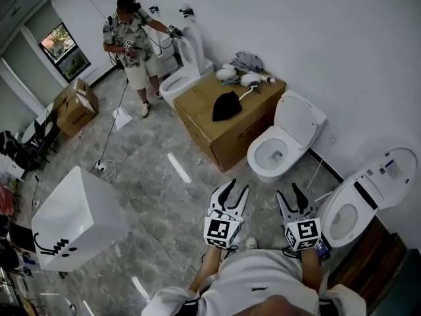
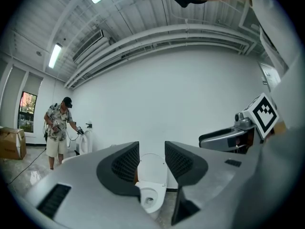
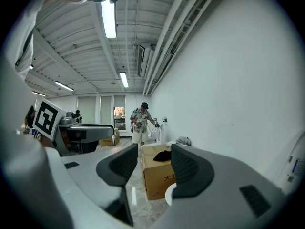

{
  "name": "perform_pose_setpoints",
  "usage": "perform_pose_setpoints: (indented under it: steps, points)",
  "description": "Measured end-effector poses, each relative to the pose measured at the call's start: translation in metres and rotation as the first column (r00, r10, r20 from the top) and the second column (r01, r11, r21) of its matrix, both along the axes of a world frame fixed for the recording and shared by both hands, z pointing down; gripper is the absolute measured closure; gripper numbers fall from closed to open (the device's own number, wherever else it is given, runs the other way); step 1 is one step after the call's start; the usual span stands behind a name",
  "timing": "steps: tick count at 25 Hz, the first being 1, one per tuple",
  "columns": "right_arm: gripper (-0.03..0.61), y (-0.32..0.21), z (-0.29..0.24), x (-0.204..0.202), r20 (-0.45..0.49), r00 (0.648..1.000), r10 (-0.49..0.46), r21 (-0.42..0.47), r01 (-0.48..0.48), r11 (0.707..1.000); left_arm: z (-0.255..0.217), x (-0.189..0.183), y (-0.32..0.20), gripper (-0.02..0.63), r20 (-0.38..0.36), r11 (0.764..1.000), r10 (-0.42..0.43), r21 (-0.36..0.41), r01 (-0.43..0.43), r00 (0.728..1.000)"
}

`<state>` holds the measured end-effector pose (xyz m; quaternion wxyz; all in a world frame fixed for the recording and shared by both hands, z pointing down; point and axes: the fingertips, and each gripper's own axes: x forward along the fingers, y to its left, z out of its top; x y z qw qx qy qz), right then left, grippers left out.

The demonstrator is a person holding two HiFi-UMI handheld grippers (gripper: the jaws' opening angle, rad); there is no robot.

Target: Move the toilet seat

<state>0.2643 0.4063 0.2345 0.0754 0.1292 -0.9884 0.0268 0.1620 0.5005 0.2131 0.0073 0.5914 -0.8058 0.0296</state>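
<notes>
Looking steeply down into a room where white toilets stand in a row along a wall. Far left and well away, another person bends to a far toilet. A cardboard box stands next along the wall.

Near the bottom edge, close to the wearer's chest, the left gripper points forward, its jaws drawn in as tight as they go and holding nothing. Ahead of it and a little to the right sits the middle toilet, well apart from both grippers. In the left gripper view it shows dead centre in the slit between the jaws, so this gripper is aimed straight at it. Its long axis runs from the bowl, nearest the grippers, back to the wall, where the seat and lid stand raised together — I cannot separate one from the other.

The right gripper is held beside the left, jaws slightly parted and empty, and its own view looks toward the cardboard box. It seems the nearer of the two to the middle toilet. It is nearer still to the right-hand toilet, which stands near it with its lid up.

Which toilet the task means is not shown. Either way the hinge lies at the wall end — reaching the seat likely means going forward over the bowl
</notes>
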Motion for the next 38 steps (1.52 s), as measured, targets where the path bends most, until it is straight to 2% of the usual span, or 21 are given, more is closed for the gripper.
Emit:
perform_pose_setpoints:
  steps: [7,17,31,38]
  points:
    - [0.342,-0.015,0.004,-0.013,-0.019,1.000,0.024,0.005,-0.023,1.000,0.005,-0.018,-0.018,0.437,-0.003,1.000,0.028,-0.008,-0.028,1.000]
    - [0.342,-0.052,0.008,-0.065,-0.018,1.000,-0.005,0.011,0.006,1.000,0.008,-0.067,-0.047,0.437,0.003,0.999,-0.024,-0.023,0.024,1.000]
    - [0.342,-0.168,0.005,-0.155,-0.018,0.996,-0.088,-0.018,0.088,0.996,0.004,-0.148,-0.159,0.437,0.015,0.994,-0.097,-0.057,0.097,0.995]
    - [0.342,-0.221,0.006,-0.189,-0.020,0.992,-0.125,-0.026,0.124,0.992,0.001,-0.177,-0.210,0.437,0.025,0.990,-0.124,-0.070,0.125,0.992]
